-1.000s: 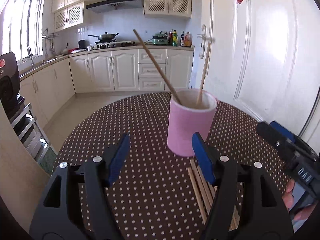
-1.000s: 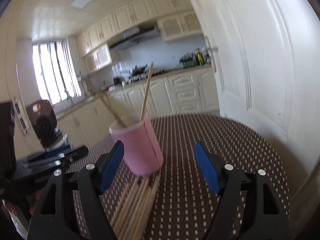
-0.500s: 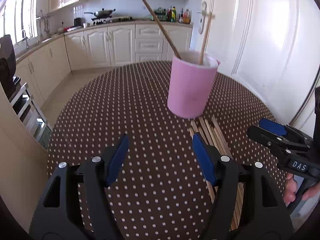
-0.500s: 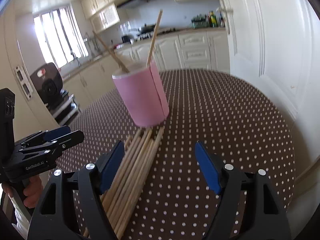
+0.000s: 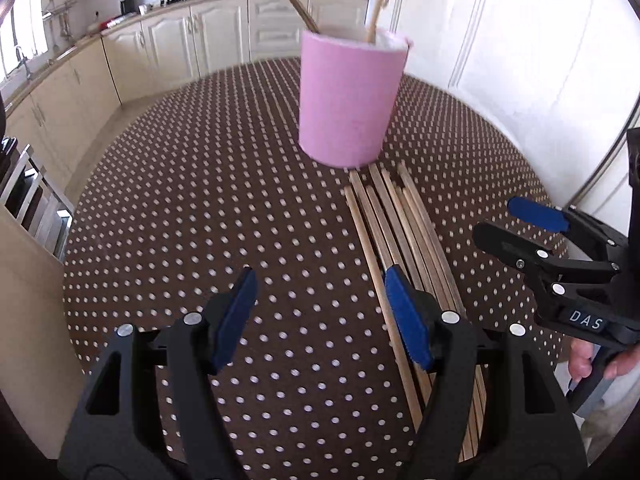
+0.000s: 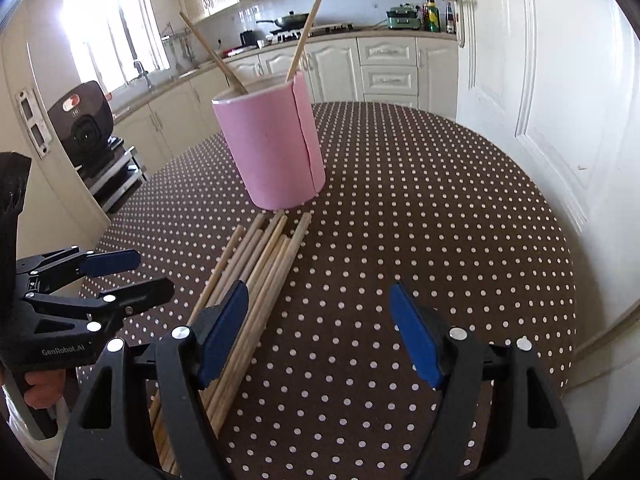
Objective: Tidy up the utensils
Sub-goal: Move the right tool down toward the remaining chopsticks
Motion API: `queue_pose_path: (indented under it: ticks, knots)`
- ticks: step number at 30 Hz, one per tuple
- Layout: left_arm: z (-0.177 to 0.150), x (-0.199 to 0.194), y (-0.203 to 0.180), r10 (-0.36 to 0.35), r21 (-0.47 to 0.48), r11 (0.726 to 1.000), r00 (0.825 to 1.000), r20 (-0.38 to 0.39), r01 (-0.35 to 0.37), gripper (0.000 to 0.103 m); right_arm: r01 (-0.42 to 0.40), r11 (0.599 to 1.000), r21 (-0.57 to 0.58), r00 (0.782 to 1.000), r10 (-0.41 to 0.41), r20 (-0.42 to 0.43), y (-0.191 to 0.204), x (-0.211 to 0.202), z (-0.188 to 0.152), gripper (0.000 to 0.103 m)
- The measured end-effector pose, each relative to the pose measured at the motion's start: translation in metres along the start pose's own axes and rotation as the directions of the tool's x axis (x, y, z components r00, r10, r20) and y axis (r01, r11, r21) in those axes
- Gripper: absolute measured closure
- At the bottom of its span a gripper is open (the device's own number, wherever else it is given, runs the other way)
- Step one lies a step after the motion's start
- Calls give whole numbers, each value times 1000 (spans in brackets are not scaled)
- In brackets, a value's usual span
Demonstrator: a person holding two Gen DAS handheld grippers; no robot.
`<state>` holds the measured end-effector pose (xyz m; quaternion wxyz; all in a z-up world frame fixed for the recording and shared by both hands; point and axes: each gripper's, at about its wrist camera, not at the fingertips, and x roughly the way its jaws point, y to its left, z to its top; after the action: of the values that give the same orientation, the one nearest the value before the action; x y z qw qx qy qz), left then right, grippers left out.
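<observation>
My left claw (image 5: 316,312) and my right claw (image 6: 318,332) both hang over the dotted bench (image 5: 200,200) with jaws apart, nothing between them. The pink cup (image 5: 348,100) stands at twelve o'clock with two chopsticks (image 6: 308,28) leaning inside. The loose bundle of chopsticks (image 5: 400,220) lies flat just before it, running toward six o'clock.

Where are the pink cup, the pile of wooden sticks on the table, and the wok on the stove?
pink cup (image 5: 348,104), left wrist view, middle of its side wall.
pile of wooden sticks (image 6: 264,256), right wrist view, middle of the bundle.
wok (image 6: 294,20), right wrist view, its bowl.
</observation>
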<state>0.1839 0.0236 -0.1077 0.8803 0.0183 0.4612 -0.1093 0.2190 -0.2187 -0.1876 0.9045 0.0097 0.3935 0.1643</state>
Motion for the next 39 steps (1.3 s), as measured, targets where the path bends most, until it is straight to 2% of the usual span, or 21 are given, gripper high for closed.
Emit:
queue_pose_path:
  ticks: [5,12,25,31,39]
  knots:
    - [4,12,-4,12,0,1000,999,-53,-12,37,10,1000,9,999,-9,-48,-1,7,0,33]
    - [11,30,-11,32,1,999,993,-113,-32,37,24,999,41,998,-21,-65,-7,9,2,33]
    - [35,60,-13,39,-18,999,982,-183,-43,36,35,997,75,996,-28,-89,-4,19,13,33]
    - [45,70,-5,31,-23,999,978,-204,-36,36,39,995,89,991,-27,-132,-3,25,15,33]
    - [54,83,-13,63,-11,998,974,-216,-67,36,55,995,81,984,-41,-172,-2,26,21,33]
